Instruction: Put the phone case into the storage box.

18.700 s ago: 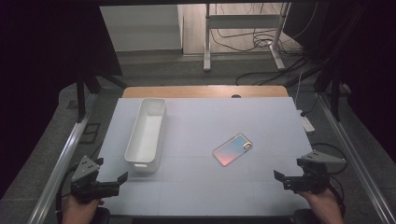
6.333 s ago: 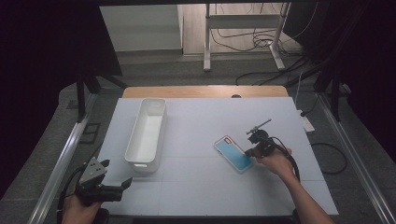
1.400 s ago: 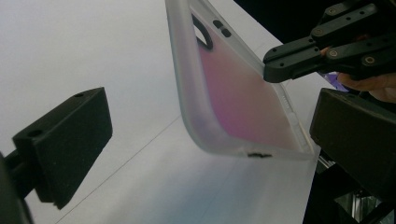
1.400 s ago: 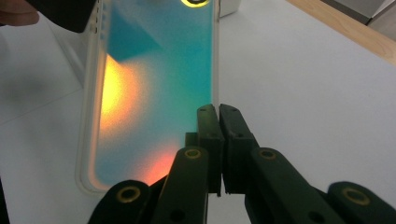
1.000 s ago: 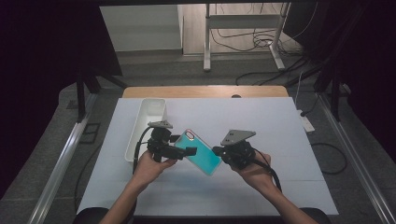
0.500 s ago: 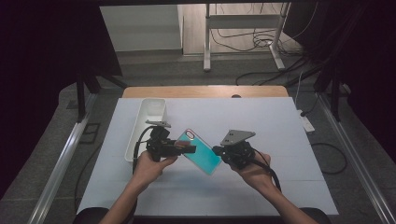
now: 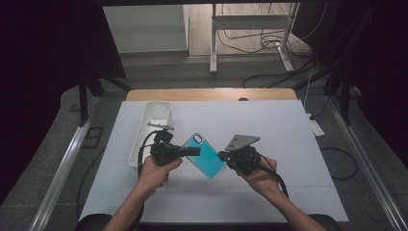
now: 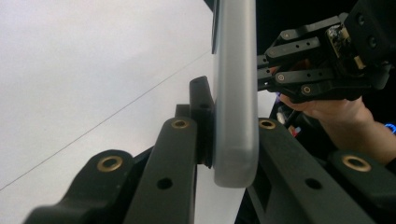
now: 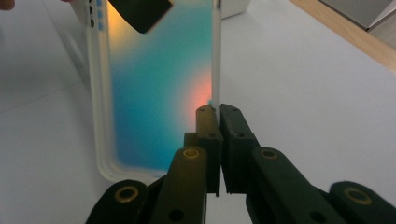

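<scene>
Phone case [image 7: 205,155] is up off the table [image 7: 288,144], held between both grippers in the middle of the high view, teal inside facing up, camera cutout at its far left corner.

Left gripper [image 7: 192,151] – jaws have just been closing and are now clamped on the case. In the left gripper view the grey edge of the case [image 8: 235,93] stands upright between the two black jaws, pads pressed on both faces, w/ the case running up and away from the fingertips. The other gripper shows beyond it, at the far side of the case, in a hand.

Right gripper [image 7: 222,156] – jaws nearly together, pinching the thin side wall of the case. In the right gripper view [image 9: 219,112] the wall sits right in the slot between the pads; the rest of the case [image 9: 154,88] spreads to the left of the fingers, blue-orange tint. A dark pad of the left gripper bites the case's top edge there.

White tray [image 7: 153,117] lies beyond the left gripper, close but not touching, long side running away from the person.
</scene>
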Demonstrator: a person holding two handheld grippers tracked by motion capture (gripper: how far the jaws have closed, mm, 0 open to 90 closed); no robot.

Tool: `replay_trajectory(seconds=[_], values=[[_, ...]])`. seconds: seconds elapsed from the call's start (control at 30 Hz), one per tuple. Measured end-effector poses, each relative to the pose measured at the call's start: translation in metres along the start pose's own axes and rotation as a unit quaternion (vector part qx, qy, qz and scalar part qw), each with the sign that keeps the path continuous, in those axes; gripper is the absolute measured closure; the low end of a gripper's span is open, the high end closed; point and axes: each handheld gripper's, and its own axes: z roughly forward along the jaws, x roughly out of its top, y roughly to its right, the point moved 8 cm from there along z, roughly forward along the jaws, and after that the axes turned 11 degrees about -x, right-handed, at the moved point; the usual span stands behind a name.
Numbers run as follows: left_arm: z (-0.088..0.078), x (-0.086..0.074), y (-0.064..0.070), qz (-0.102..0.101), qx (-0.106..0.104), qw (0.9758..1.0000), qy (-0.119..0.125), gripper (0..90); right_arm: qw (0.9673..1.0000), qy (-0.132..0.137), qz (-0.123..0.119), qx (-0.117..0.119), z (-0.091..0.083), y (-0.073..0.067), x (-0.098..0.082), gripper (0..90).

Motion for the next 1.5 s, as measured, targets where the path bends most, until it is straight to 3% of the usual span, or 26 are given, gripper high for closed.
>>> replay_trajectory(seconds=[0.13, 0.17, 0.43, 0.5, 0.6, 0.67, 0.77, 0.83, 0.97, 1.4, 1.5], values=[[0.000, 0.000, 0.000, 0.002, 0.005, 1.0000, -0.004, 85.5, 1.0000, -0.003, 0.004, 0.007, 0.002, -0.001, -0.001, 85.3], [-0.001, 0.000, 0.000, 0.007, 0.016, 0.9998, -0.008, 85.5, 0.9999, -0.002, 0.006, 0.012, 0.002, -0.001, -0.001, 83.5], [-0.003, 0.000, -0.002, 0.026, 0.028, 0.9991, -0.019, 85.3, 0.9977, 0.000, 0.030, 0.061, -0.003, -0.002, -0.001, 45.3], [-0.004, 0.000, -0.002, 0.028, 0.030, 0.9990, -0.018, 85.3, 0.9970, 0.002, 0.032, 0.071, -0.003, -0.003, -0.001, 41.5], [-0.008, 0.001, -0.003, 0.031, 0.034, 0.9989, -0.011, 85.3, 0.9948, 0.005, 0.054, 0.086, -0.002, 0.001, 0.000, 24.0], [-0.009, 0.002, -0.003, 0.029, 0.028, 0.9992, -0.004, 85.2, 0.9938, -0.002, 0.073, 0.084, 0.001, 0.005, -0.002, 11.9], [-0.010, 0.002, -0.005, 0.029, 0.024, 0.9993, -0.005, 85.2, 0.9944, -0.003, 0.072, 0.077, 0.004, 0.008, -0.004, 1.2], [-0.009, 0.001, -0.004, 0.031, 0.024, 0.9992, -0.010, 85.2, 0.9952, 0.009, 0.071, 0.067, 0.005, 0.009, -0.004, 0.0], [-0.007, 0.001, -0.002, 0.039, 0.014, 0.9990, -0.016, 85.1, 0.9939, 0.015, 0.072, 0.082, 0.005, 0.008, -0.005, 0.0], [0.001, 0.001, 0.014, 0.089, 0.003, 0.9950, -0.045, 85.1, 0.9896, -0.002, 0.072, 0.124, 0.010, -0.007, -0.007, 0.0], [0.004, 0.000, 0.018, 0.101, 0.000, 0.9934, -0.054, 85.1, 0.9872, -0.011, 0.077, 0.139, 0.011, -0.011, -0.007, 0.0]])
